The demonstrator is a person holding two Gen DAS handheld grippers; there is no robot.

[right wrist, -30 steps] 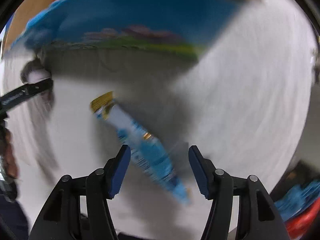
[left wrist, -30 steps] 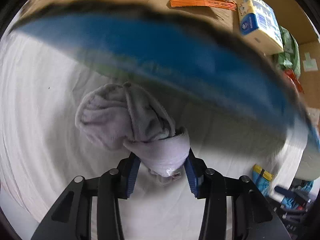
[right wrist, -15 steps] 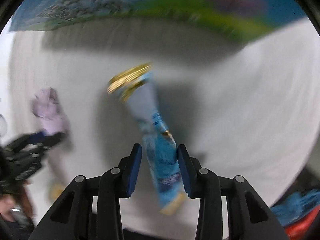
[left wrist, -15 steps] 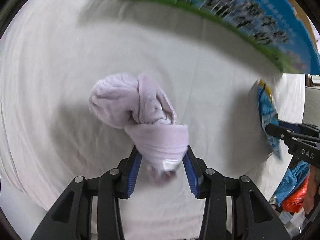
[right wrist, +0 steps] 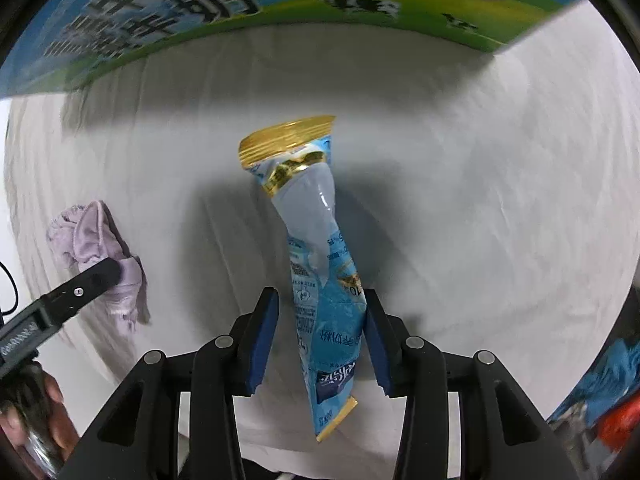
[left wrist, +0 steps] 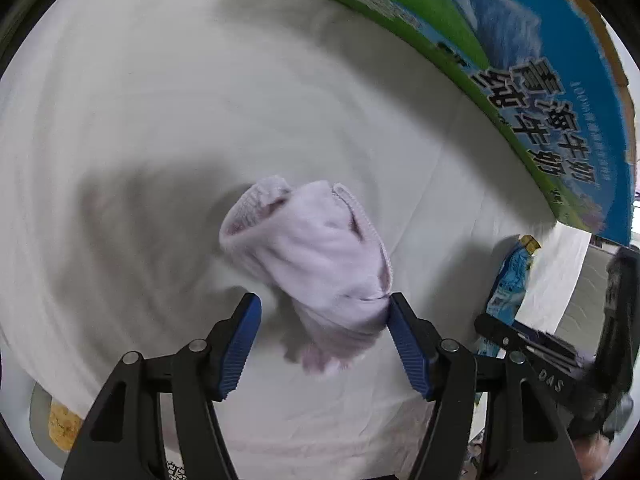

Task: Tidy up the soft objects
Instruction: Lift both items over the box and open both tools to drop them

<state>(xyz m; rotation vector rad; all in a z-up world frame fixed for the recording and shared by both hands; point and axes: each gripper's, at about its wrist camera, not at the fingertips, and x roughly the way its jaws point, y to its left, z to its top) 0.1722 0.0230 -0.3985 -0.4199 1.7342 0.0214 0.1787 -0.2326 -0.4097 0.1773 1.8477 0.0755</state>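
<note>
A rolled lilac towel [left wrist: 320, 264] lies on the white sheet between the jaws of my left gripper [left wrist: 322, 300]. Those jaws are opening: the left pad stands clear of it and the right pad still touches its side. The towel [right wrist: 96, 240] also shows at the left of the right wrist view, behind a left finger [right wrist: 80, 288]. My right gripper [right wrist: 320, 300] has a blue snack packet with a gold end [right wrist: 320, 264] between its jaws, which are opening a little. A gap shows at the left pad. The packet [left wrist: 514, 276] appears far right in the left view.
A big blue and green milk carton box [left wrist: 520, 80] stands along the far side of the sheet [left wrist: 160, 120]; its printed wall [right wrist: 200, 12] fills the top of the right view. A person's hand [right wrist: 24, 420] holds the left tool. Coloured packets [right wrist: 600, 400] lie off the table's right edge.
The left jaws have gone from shut on the towel to spread apart. The right jaws closed around the blue packet, then widened slightly. The box has slid toward the top and right of view.
</note>
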